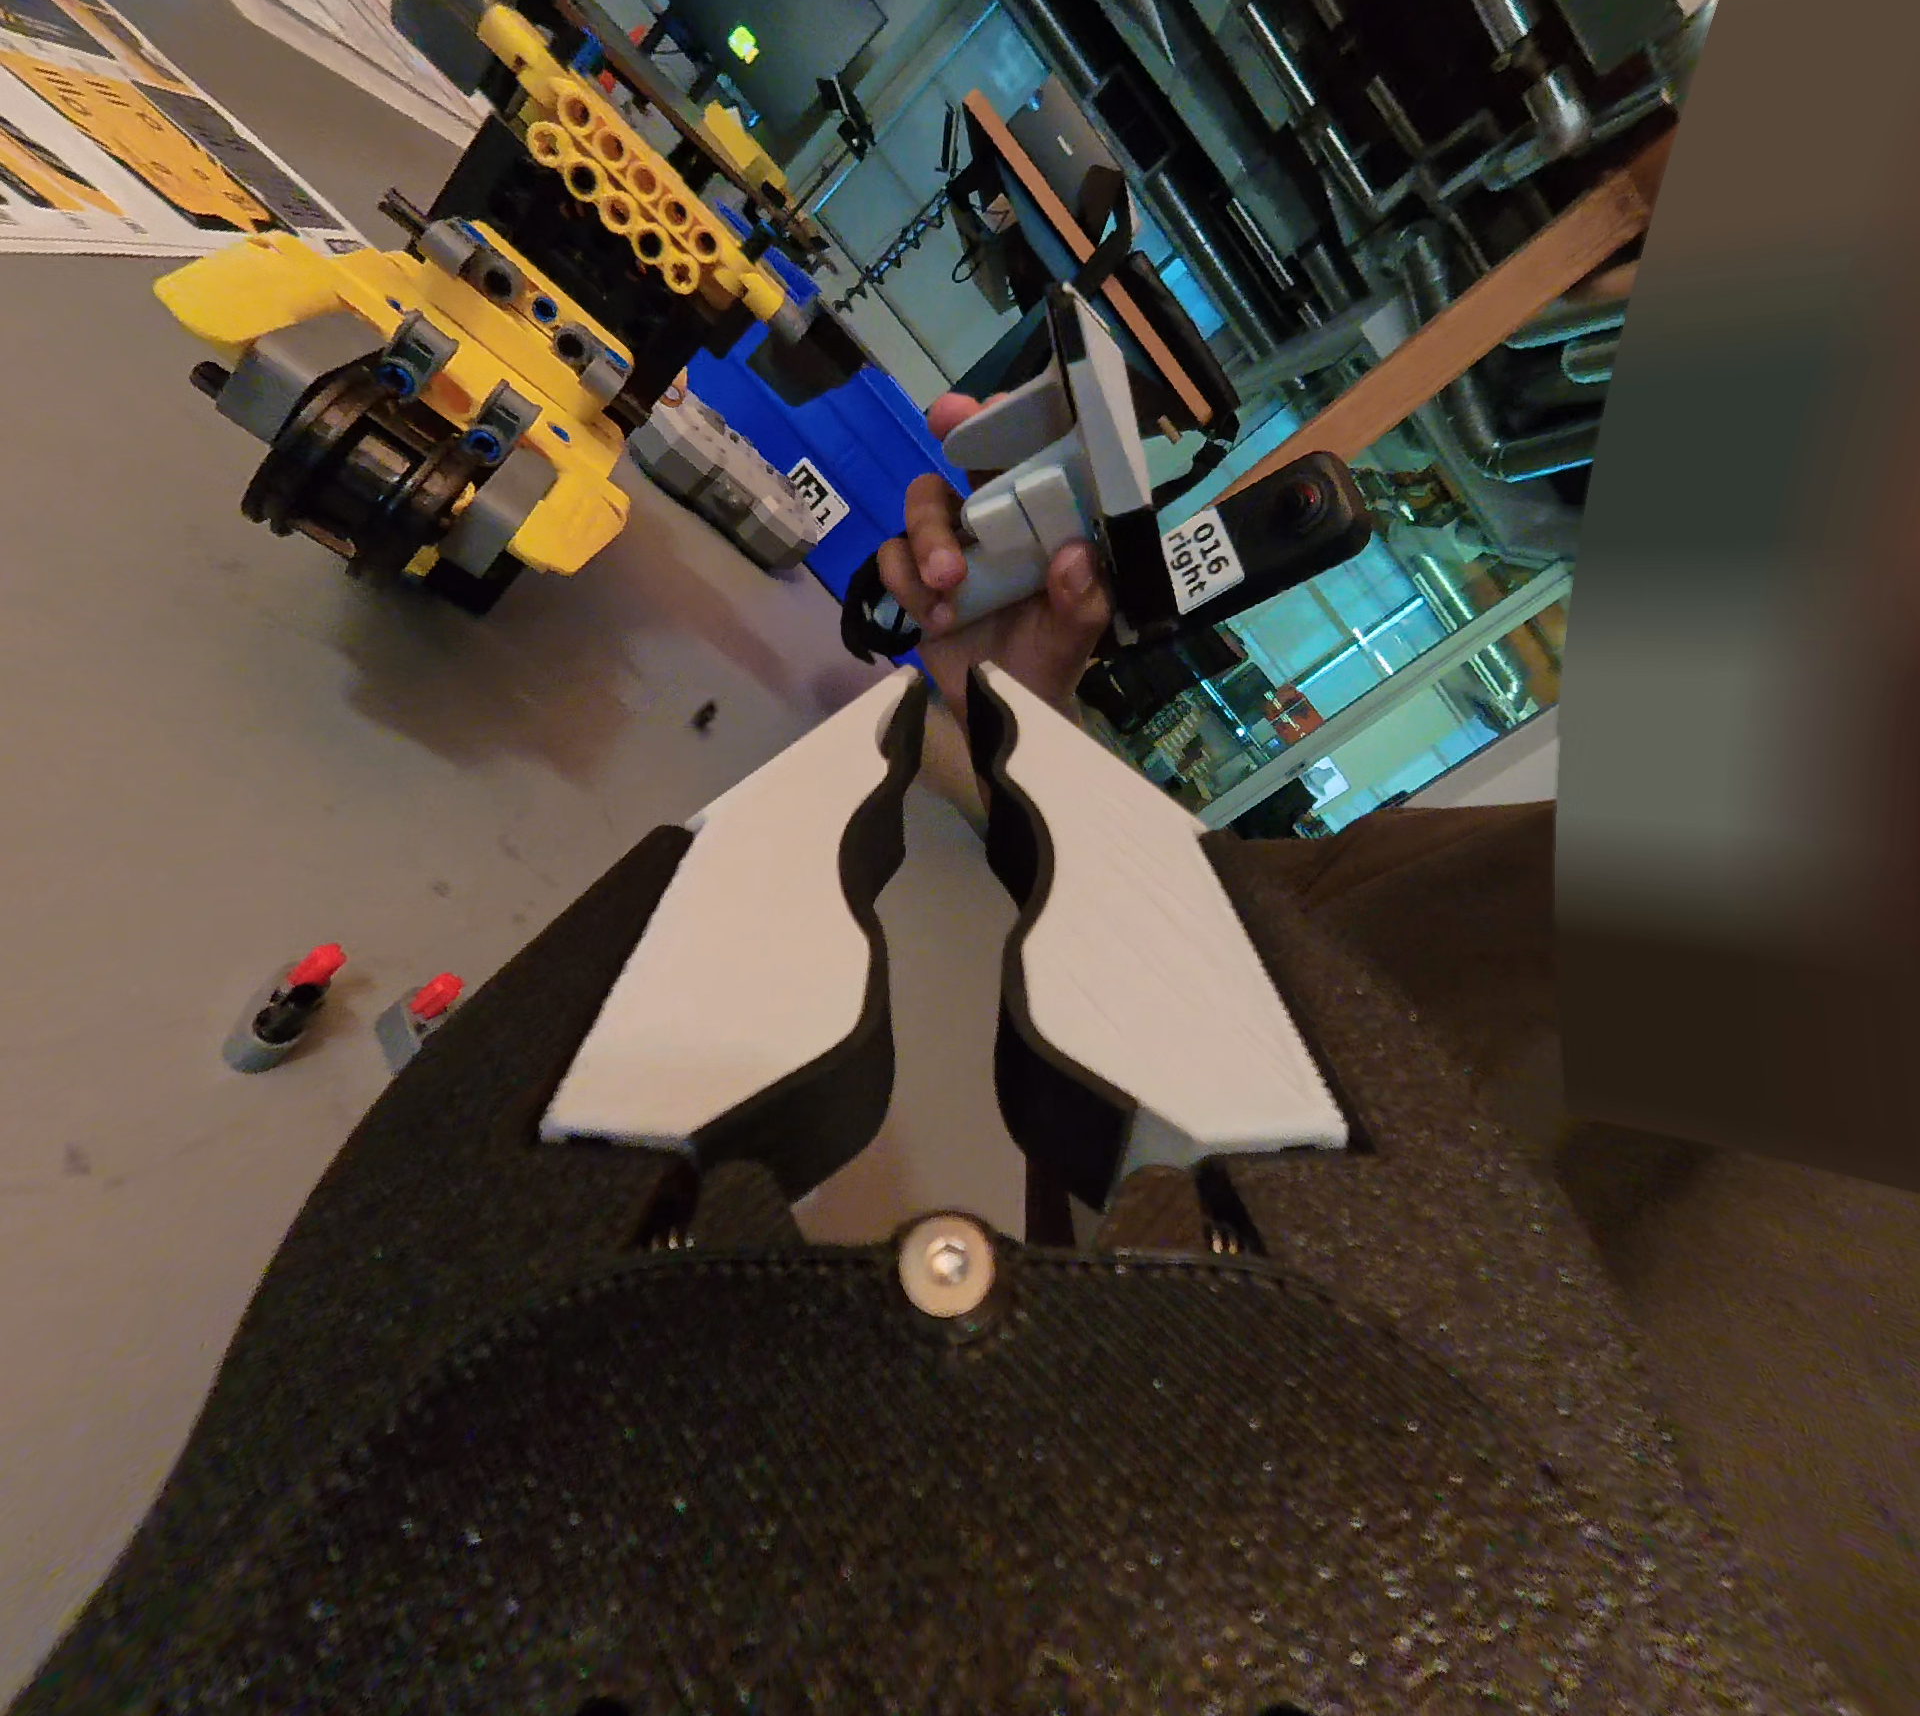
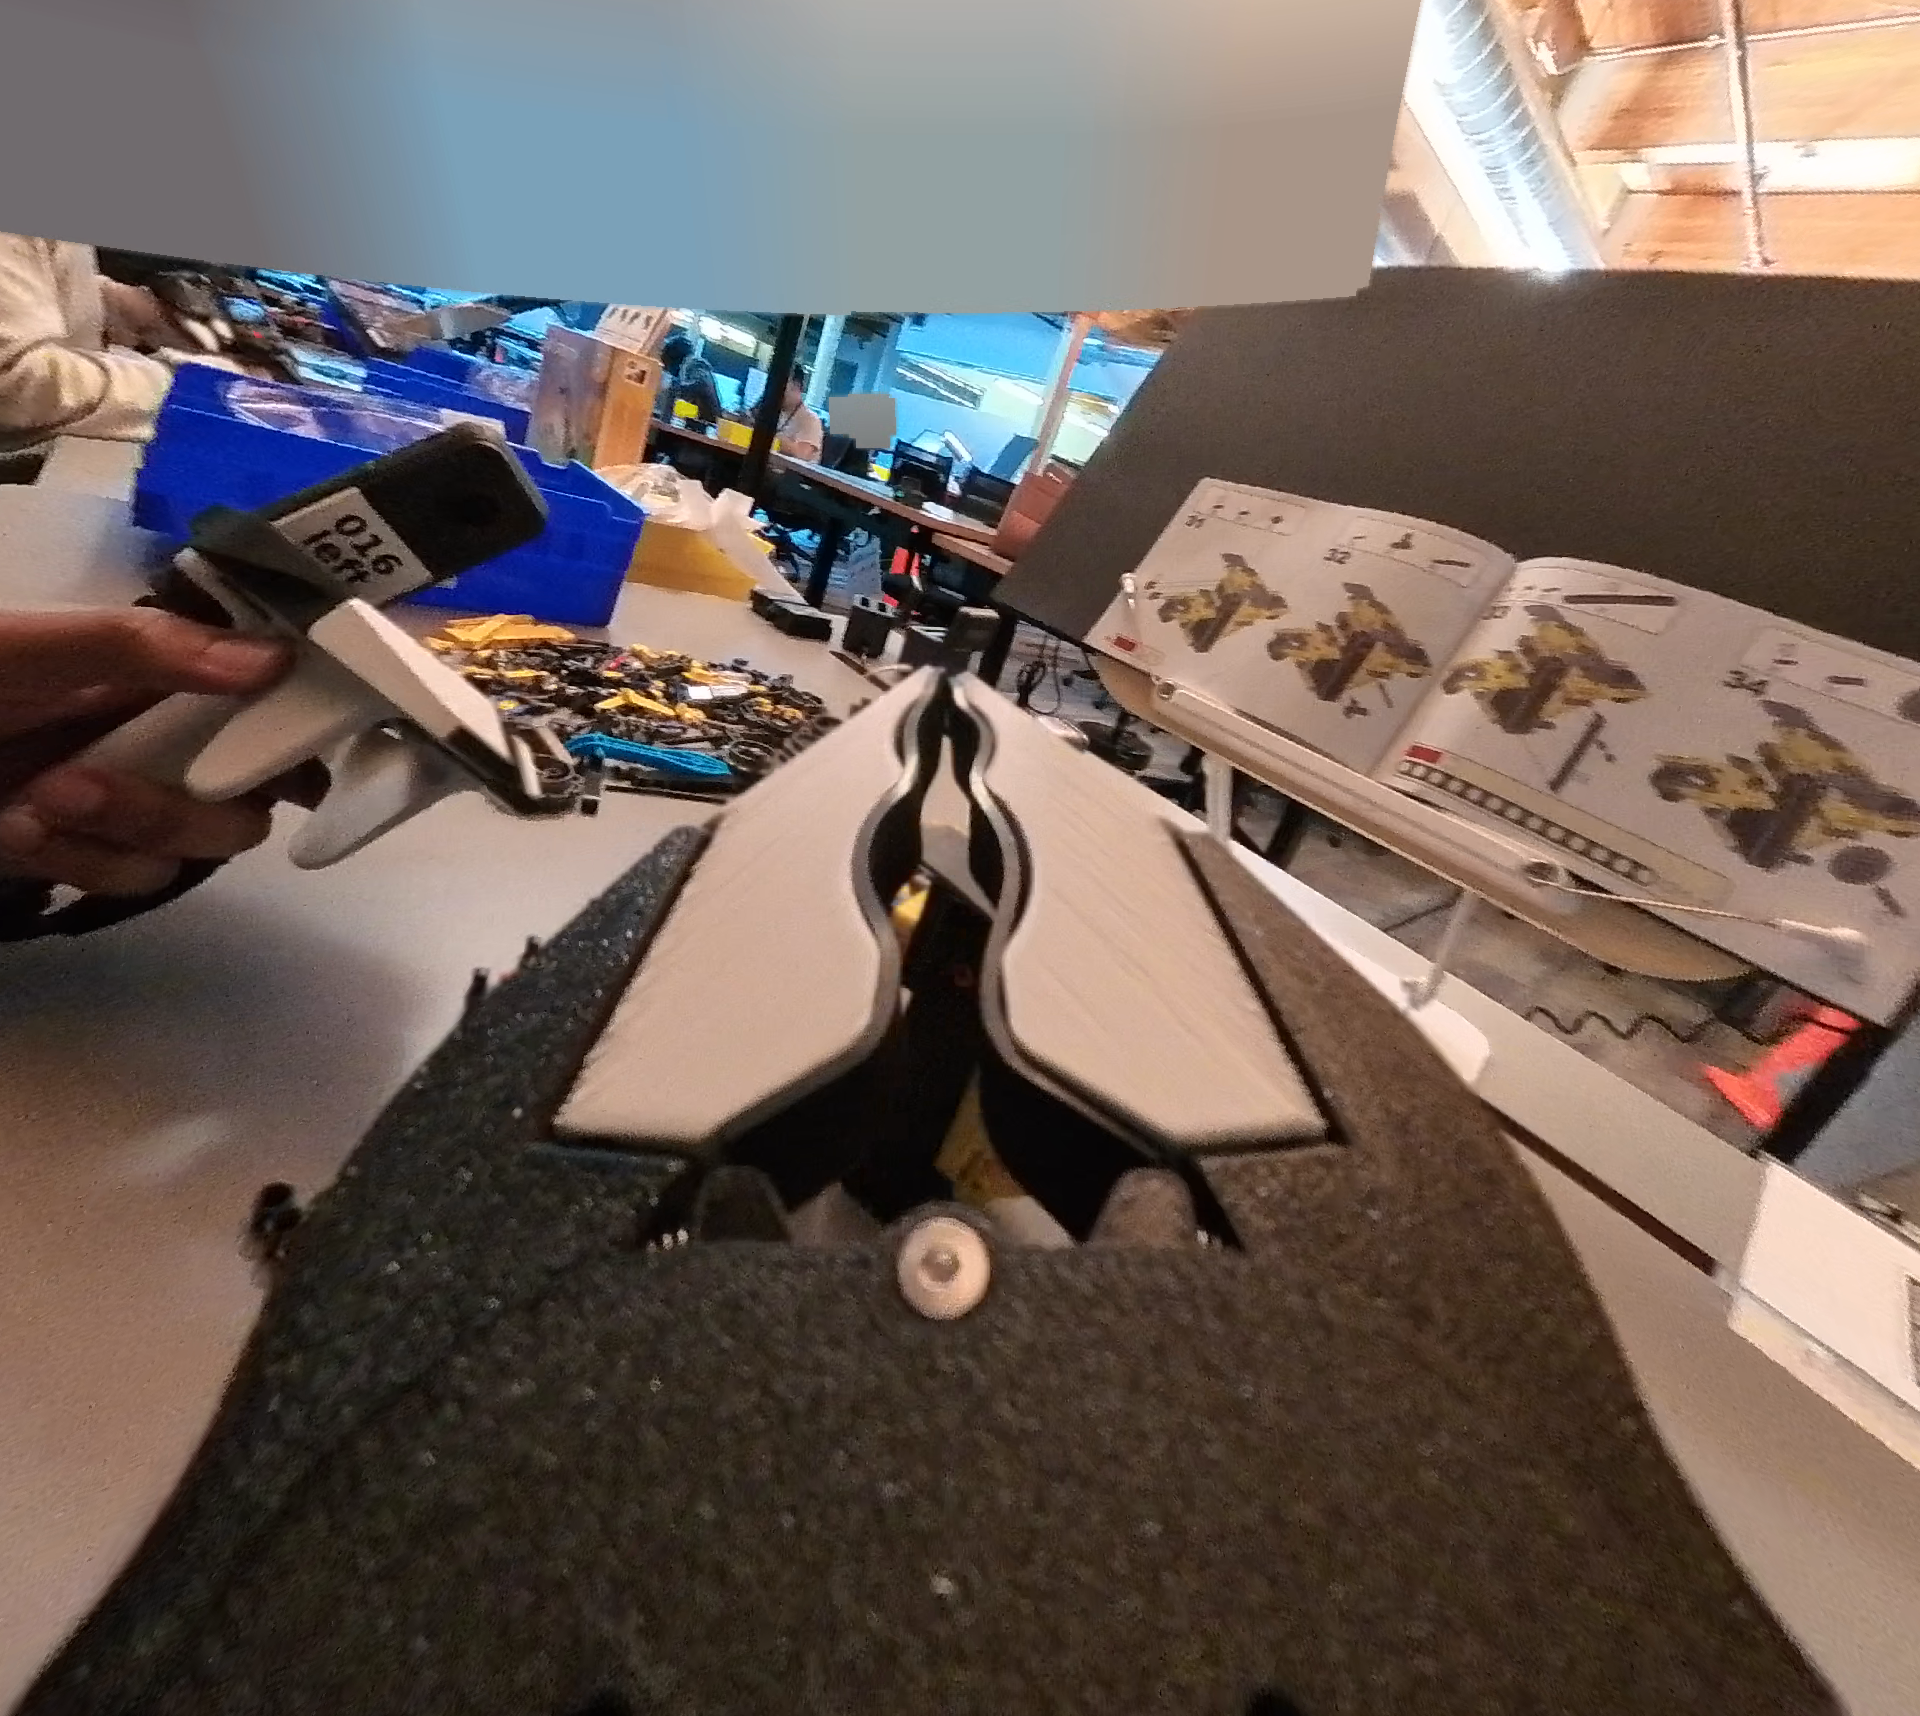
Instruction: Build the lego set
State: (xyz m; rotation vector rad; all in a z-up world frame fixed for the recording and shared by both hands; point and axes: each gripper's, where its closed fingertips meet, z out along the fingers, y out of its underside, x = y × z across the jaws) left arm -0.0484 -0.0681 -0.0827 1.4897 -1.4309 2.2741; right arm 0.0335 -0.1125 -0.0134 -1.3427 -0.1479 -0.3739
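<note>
My left gripper [image 1: 948,679] hovers above the grey table [image 1: 312,783], its jaws a narrow gap apart with nothing between them. It also shows in the right wrist view [image 2: 530,762], held by a hand [image 2: 125,679] near a pile of black and yellow building parts [image 2: 644,690]. My right gripper [image 2: 940,679] has its jaws closed tip to tip and holds nothing I can see. In the left wrist view it [image 1: 1081,336] is held up by a hand [image 1: 997,617]. A yellow, grey and black brick-built model [image 1: 416,399] stands on the table to the left.
Two small grey-and-red parts [image 1: 291,1001] [image 1: 421,1012] and a tiny black pin [image 1: 704,714] lie on the table. A blue bin [image 1: 831,440] and a grey block [image 1: 727,482] sit behind the model. An open instruction booklet [image 2: 1507,710] rests on a stand at the right. More blue bins [image 2: 364,471] stand at the back. There is about 12 centimeters between the tips of the two grippers.
</note>
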